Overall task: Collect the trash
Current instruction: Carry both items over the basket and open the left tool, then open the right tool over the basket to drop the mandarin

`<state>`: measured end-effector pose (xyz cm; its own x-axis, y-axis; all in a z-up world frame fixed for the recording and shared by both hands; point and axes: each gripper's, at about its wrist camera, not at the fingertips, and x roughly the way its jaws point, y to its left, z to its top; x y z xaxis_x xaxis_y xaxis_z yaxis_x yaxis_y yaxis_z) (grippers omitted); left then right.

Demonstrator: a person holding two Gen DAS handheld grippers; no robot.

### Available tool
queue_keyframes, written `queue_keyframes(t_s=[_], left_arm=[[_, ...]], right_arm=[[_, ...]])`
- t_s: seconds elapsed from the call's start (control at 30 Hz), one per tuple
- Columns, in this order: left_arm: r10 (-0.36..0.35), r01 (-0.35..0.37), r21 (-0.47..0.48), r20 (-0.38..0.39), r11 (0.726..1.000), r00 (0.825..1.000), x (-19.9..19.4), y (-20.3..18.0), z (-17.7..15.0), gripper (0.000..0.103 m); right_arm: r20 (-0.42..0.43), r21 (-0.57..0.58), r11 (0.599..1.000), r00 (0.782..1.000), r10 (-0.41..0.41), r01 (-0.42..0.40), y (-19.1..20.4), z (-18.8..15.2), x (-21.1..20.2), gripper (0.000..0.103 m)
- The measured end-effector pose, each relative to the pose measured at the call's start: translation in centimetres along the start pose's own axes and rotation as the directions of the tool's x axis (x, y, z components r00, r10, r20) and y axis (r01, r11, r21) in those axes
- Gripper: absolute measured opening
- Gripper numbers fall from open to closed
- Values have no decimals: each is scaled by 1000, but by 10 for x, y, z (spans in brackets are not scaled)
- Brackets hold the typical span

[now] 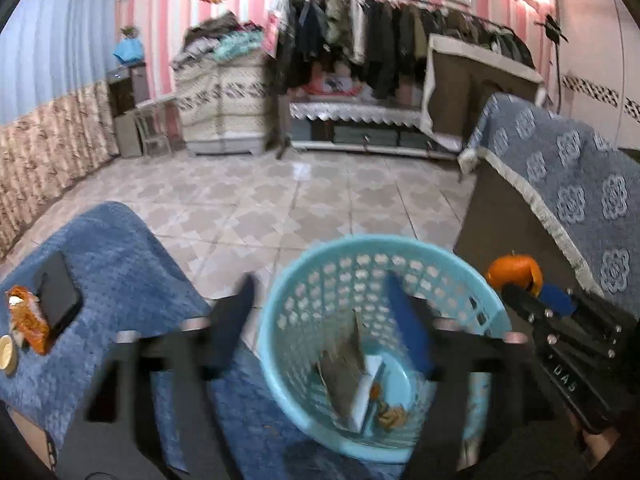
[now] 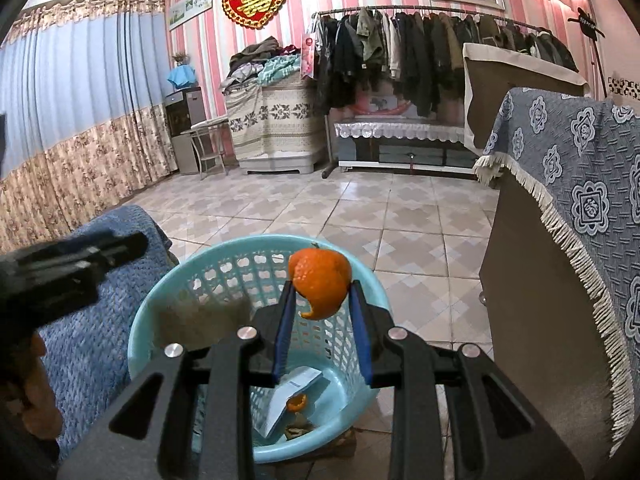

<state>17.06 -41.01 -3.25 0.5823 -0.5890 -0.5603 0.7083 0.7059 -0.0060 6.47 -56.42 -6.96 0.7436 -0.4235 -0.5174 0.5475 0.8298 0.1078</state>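
Two fisheye views, one from each handheld gripper, both angled downward across a tiled floor [image 2: 404, 216] toward a clothes rack [image 2: 420, 40] on the far wall. The left wrist camera sits close above a light blue basket [image 1: 280, 304], seeing into it, with a blue-covered surface [image 1: 112, 248] at its left. The right wrist camera looks from just right of it, equally near. Both share the basket, the floor and the far wall; each glimpses the other gripper at its edge
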Motion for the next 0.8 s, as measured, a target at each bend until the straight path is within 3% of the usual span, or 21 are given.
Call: queue_keyframes(t_s=[0.03,0.13,0.27,0.63,0.7,0.77,0.8], left_arm=[[11,-11,6,4,1000,1000,-2,2,1,84],[57,-57,23,19,998,998,-10,15,2,86],[113,-112,-7,47,994,993,-23,36,2,96],[214,-210,-78,41,974,976,-53,86,-7,98],[232,-227,-85,46,970,972,-59,91,-8,98],[246,-240,-107,51,965,968,-68,100,-9,98],[250,-243,-115,54,963,967,-72,103,-10,98]], right_arm=[[-2,-2,1000,1000,-1,1,1,-1,0,28],[-5,3,1000,1000,2,-2,2,-4,1,28],[-9,1,1000,1000,7,-7,7,-6,5,28],[-64,11,999,997,33,-32,42,-9,40,33],[-71,3,1000,997,29,-28,48,-10,43,40],[-48,-6,1000,999,-1,1,52,-7,40,75],[-39,-6,1000,999,-14,13,53,-6,38,80]])
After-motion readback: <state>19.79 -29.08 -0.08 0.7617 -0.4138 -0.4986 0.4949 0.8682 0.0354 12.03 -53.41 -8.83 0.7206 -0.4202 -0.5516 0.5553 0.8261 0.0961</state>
